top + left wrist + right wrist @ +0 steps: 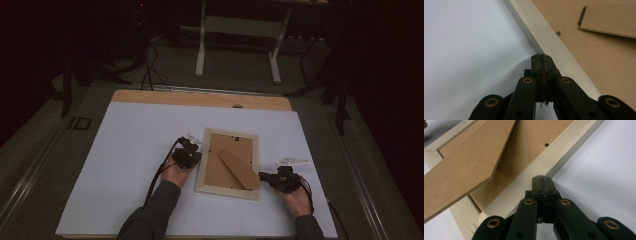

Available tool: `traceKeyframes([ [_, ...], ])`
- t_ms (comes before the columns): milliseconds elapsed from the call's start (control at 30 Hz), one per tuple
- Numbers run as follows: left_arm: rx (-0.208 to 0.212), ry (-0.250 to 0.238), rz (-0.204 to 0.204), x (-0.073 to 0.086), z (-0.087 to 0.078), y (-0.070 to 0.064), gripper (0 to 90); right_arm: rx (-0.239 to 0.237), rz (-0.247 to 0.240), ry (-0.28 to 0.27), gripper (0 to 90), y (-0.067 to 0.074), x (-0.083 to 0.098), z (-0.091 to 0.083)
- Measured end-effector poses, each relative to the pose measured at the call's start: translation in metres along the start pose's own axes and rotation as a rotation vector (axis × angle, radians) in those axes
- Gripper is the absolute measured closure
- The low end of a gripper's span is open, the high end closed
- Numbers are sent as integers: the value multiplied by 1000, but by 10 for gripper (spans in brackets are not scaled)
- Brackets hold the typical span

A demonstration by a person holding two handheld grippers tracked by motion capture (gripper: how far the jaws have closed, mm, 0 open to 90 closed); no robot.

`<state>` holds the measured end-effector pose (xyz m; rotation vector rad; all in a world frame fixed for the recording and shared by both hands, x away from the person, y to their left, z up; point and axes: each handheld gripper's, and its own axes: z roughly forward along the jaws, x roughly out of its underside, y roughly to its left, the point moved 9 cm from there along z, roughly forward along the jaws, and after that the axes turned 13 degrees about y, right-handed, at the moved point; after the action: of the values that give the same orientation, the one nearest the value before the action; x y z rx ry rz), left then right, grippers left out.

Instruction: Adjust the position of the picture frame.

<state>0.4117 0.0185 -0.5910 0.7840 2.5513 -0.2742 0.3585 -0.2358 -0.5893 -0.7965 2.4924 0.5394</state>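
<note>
A: White sheet (135, 165) over the table. Frame (230, 162) lies face down, right of the sheet's centre and toward the near edge, long axis running near edge to far edge, stand (239, 169) slanted across its brown back.

B: Grippers?

A: One each side. Left gripper (192, 156) sits at the frame's left rail; right gripper (263, 176) at the near right corner. Both clenched, pads together, nothing grasped.

B: Which is nearer?

A: About equal. Frame lies between them: rightward of the left jaws, leftward of the right. In each gripper view the tips (541, 58) meet the pale rail (564, 153); contact likely.
</note>
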Motion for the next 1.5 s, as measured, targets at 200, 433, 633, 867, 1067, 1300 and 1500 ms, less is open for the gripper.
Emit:
traceKeyframes([
  [200, -11, -71, -4, 10, -21, -3, 900, 11, -10, 3, 900, 1, 0, 0],
  [433, -22, -112, 0, 28, -45, -1, 900, 16, -26, 7, 900, 4, 0, 1],
  [633, -8, -147, -22, 51, -63, 0, 900, 7, -45, 14, 900, 10, -1, 3],
  [867, 19, -135, -58, 75, -66, 3, 900, 1, -72, 23, 900, 18, -2, 6],
  [1067, 29, -123, -78, 87, -64, 4, 900, -11, -99, 35, 900, 28, -4, 10],
  [1300, 35, -98, -64, 98, -63, -1, 900, -16, -125, 42, 900, 36, -5, 13],
  [1500, 31, -84, -48, 107, -64, -4, 900, -21, -148, 47, 900, 43, -8, 16],
])
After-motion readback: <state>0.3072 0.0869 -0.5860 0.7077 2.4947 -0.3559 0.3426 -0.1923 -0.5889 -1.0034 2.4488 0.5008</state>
